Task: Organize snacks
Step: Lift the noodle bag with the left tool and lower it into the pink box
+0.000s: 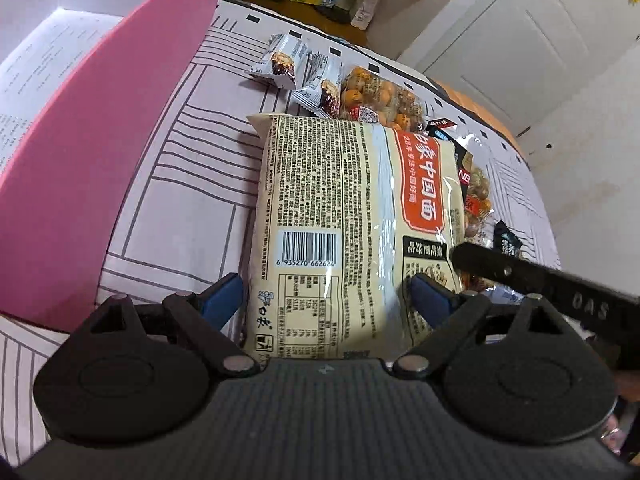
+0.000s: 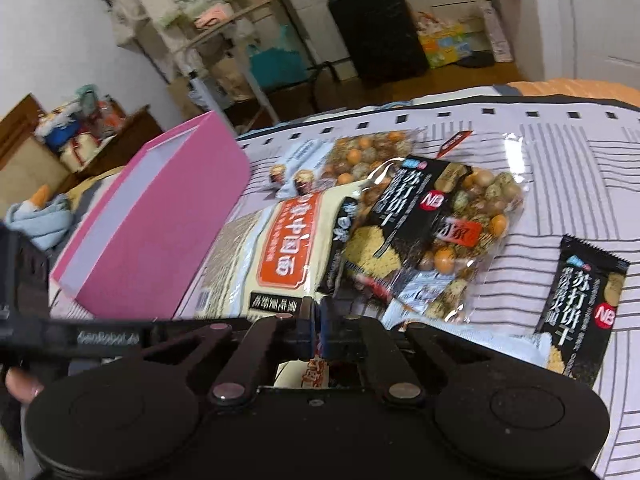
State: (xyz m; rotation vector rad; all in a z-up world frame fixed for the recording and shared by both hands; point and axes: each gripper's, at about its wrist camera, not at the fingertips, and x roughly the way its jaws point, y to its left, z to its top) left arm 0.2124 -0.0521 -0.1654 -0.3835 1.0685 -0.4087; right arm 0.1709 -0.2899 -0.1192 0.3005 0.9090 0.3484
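On the bed, snack packets lay scattered over a striped sheet (image 1: 192,184).

Left hand-held gripper (image 1: 326,294): spread wide, its blue pads on either side of a cream noodle packet (image 1: 344,216), whether touching it I could not tell.

Right hand-held gripper (image 2: 316,320): clenched nearly together, pinching the near edge of the same noodle packet (image 2: 260,260).

Noodle packet: lay flat on the sheet, barcode side up, between the pink box and the other snacks.

Pink box (image 2: 160,216): stood open just left of the noodle packet, almost touching it.

Bag of coated nuts (image 2: 460,220): rested just right of the noodle packet, with a black cracker packet (image 2: 392,216) lying on it.

Second cracker packet (image 2: 588,300): lay alone, farther right.

Two small bars (image 1: 298,76): sat beyond the noodle packet, beside another nut bag (image 1: 380,96).
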